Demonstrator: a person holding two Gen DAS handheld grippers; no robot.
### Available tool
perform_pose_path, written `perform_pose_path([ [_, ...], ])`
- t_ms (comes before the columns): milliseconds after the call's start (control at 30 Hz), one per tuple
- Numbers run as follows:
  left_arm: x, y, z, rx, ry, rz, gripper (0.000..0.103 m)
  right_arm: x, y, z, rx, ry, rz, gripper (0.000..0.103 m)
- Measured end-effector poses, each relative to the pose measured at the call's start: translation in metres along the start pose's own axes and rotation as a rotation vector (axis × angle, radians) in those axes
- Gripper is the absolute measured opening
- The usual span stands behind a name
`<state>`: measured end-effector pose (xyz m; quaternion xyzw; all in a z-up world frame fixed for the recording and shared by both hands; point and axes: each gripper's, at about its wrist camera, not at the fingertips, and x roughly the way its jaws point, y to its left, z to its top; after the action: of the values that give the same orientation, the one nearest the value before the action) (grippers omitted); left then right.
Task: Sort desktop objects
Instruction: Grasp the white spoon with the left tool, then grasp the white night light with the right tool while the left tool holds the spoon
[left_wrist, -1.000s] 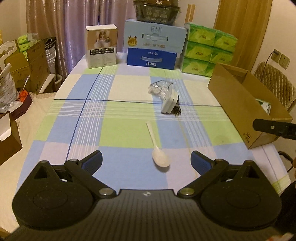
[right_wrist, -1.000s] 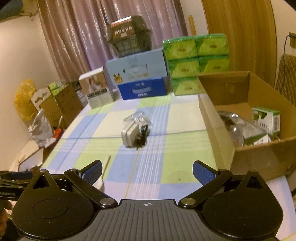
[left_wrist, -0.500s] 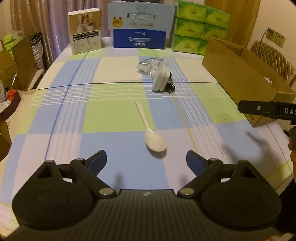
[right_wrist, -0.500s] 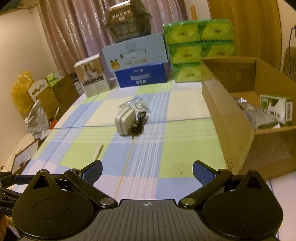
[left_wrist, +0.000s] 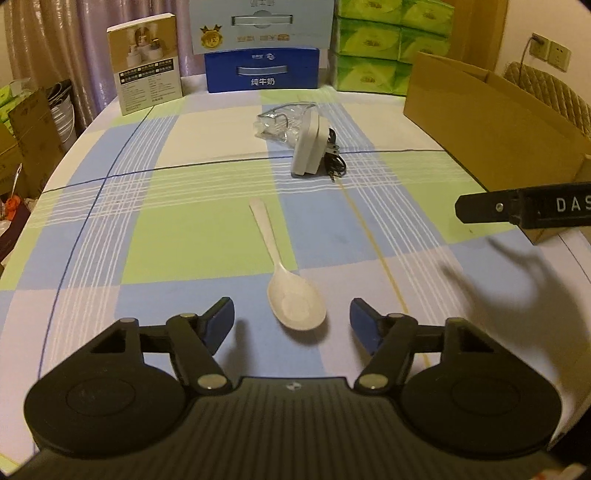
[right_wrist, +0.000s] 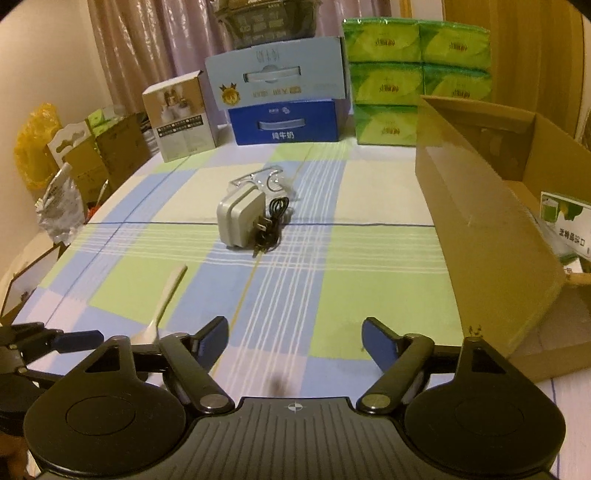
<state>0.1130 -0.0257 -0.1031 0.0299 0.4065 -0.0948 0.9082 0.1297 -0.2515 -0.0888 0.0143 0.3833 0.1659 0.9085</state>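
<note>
**One table, one open box, three loose items, two empty grippers**

One table (left_wrist: 110, 221) under a checked cloth of blue, green and cream fills both views. On its right side stands one open cardboard box (right_wrist: 480, 221); a green-and-white carton (right_wrist: 565, 225) lies inside, and how much else is in there cannot be made out.

Along the far edge stand four groups of packaging: one stack of green tissue packs (right_wrist: 417, 74), six faces showing in two columns of three; one pale blue carton (right_wrist: 277, 77) on top of one dark blue carton (right_wrist: 284, 123); and one small white product box (left_wrist: 147, 83) at the left.

Three loose things lie on the cloth. One white charger (left_wrist: 308, 147) stands on its edge near the middle with a coiled black cable touching its right side, and one clear plastic packet (left_wrist: 282, 118) lies just behind it. One white plastic spoon (left_wrist: 286, 273) lies nearer, bowl toward the left camera.

The left gripper (left_wrist: 291, 321) has its blue fingers spread wide, the spoon bowl between and just ahead of the tips, not touched. The right gripper (right_wrist: 295, 341) is likewise spread wide, holding nothing, above bare cloth.
</note>
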Motion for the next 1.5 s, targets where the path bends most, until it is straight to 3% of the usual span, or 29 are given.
perform_pose_path([
  [167,0.011,-0.001,-0.001,-0.011,-0.001,0.017,0.046,0.014,0.006,0.004,-0.026,0.014,-0.002,0.075],
  [567,0.017,0.000,0.000,-0.044,-0.016,0.047,0.029,0.030,0.018,0.011,-0.040,0.027,0.019,0.075],
  [900,0.012,0.001,-0.002,-0.085,-0.008,0.034,0.029,0.032,0.019,0.012,-0.034,0.031,0.017,0.075],
  [1233,0.014,0.001,0.001,-0.065,-0.007,0.051,0.028,0.042,0.023,0.018,-0.052,0.027,0.019,0.075],
  [1500,0.020,0.030,0.019,-0.076,-0.019,0.086,0.028,0.050,0.029,0.021,-0.068,0.029,0.036,0.075],
])
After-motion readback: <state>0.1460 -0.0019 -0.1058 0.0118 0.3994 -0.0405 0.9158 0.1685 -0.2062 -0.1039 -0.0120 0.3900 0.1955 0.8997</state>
